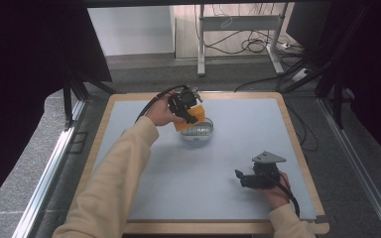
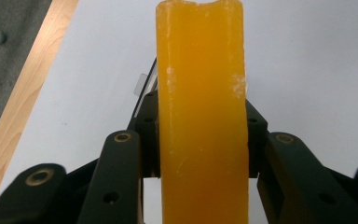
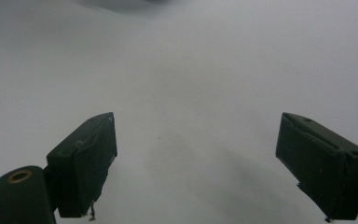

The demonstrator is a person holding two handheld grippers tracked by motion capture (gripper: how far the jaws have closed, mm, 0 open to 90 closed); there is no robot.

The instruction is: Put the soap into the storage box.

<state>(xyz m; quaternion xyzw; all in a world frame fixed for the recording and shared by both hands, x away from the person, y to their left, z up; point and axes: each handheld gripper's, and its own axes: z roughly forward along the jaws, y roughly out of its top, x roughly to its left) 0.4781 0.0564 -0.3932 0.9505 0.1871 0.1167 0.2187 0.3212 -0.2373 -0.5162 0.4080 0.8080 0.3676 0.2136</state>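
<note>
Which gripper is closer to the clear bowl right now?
Left. The left gripper, clamped on the orange block, is right over the clear bowl. The right gripper rests open, well off toward the table's near right corner.

- grey mat on wooden table
- metal desk legs behind table
- cables on floor
- aluminium rails both sides

An orange block is seen with a waxy, slightly translucent surface, faintly scuffed and flecked white along its edges. It is clamped by matt black plastic jaws fitted with brass-coloured rivets. A clear, glossy bowl is set on a smooth, matt pale grey table, which is bordered by light, unvarnished-looking wood.
</note>
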